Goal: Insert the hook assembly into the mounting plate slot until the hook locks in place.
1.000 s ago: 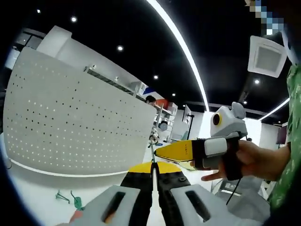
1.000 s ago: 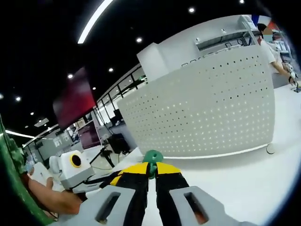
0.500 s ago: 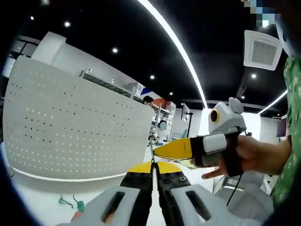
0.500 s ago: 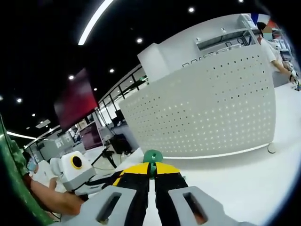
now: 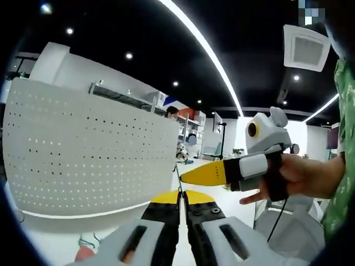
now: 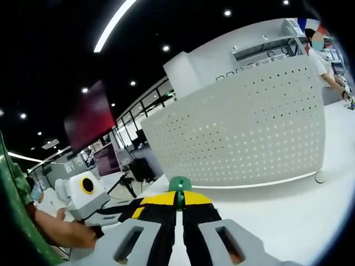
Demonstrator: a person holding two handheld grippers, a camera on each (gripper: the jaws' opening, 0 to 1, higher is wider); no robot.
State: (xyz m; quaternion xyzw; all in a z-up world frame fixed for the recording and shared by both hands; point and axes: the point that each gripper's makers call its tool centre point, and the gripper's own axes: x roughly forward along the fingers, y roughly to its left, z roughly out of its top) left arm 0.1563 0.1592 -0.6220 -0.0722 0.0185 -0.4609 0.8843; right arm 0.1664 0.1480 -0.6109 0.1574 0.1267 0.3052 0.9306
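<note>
The white perforated mounting plate (image 5: 83,149) stands upright on the white table and also appears in the right gripper view as the mounting plate (image 6: 244,138). My left gripper (image 5: 178,198) is shut on a thin hook wire (image 5: 178,180) that rises from between its jaws. My right gripper (image 5: 186,177), held by a hand, reaches in from the right with its yellow tip next to that wire. In its own view my right gripper (image 6: 178,195) is shut on a green rounded hook piece (image 6: 179,183). The left gripper (image 6: 128,206) shows low at the left. Both are short of the plate.
Loose green hooks (image 5: 87,241) and an orange part (image 5: 83,254) lie on the table in front of the plate. A person (image 6: 324,61) stands behind the plate's far end near shelves. A dark screen (image 6: 91,124) hangs at the left. White table (image 6: 288,216) spreads before the plate.
Both grippers stay shut on their pieces. The left gripper view's camera has tilted a little, so the plate and loose hooks sit lower in the picture. The right gripper view barely differs.
</note>
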